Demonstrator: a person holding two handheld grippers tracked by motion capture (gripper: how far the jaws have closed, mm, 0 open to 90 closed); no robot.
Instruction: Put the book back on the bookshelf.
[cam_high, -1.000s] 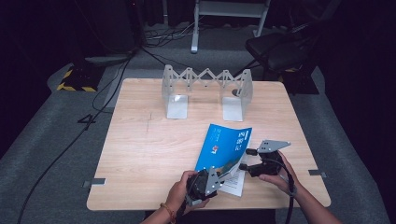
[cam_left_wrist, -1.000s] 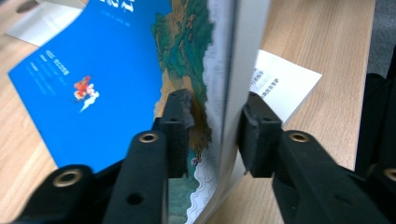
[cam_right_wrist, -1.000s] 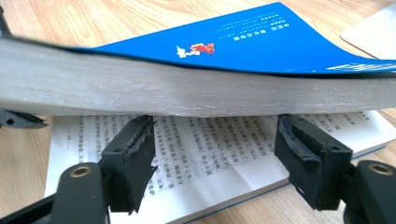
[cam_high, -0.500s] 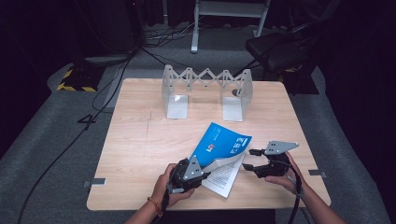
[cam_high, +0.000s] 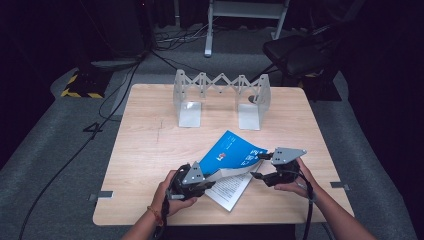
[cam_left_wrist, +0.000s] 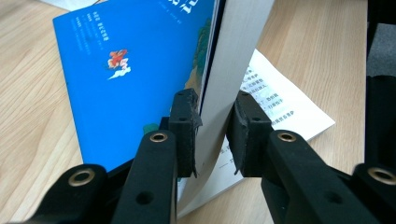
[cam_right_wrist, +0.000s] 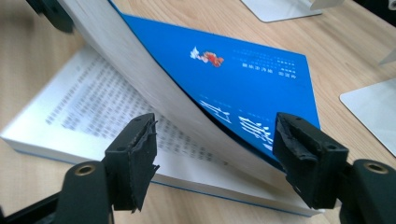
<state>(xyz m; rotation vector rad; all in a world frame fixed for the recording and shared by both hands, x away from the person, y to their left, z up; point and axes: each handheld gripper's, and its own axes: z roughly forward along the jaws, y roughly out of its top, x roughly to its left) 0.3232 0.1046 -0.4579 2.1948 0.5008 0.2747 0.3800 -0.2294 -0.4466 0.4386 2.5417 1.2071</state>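
Note:
A book with a blue cover (cam_high: 234, 152) lies open on the wooden table (cam_high: 150, 150), printed pages (cam_high: 231, 189) showing underneath. My left gripper (cam_high: 211, 183) is shut on the lifted cover and a thick sheaf of pages (cam_left_wrist: 224, 88), its pads (cam_left_wrist: 187, 126) pressing both sides; its jaws have just eased a little and still pinch. At the book's right end, my right gripper (cam_high: 258, 166) stands open. Its jaws have just been opening, and the curved sheaf (cam_right_wrist: 154, 88) passes between them (cam_right_wrist: 215, 140) without the pads pressing on it. The blue cover (cam_right_wrist: 252, 79) arches above.
A folding metal book rack (cam_high: 220, 95) with two flat base plates stands at the back of the table. Beyond the far edge are a chair, cables and a stand on dark floor. Bare wood lies left of the book.
My left gripper has moved left along the front of the table with the cover and pages in its jaws, bending them up from the book. The right hand has hardly shifted.

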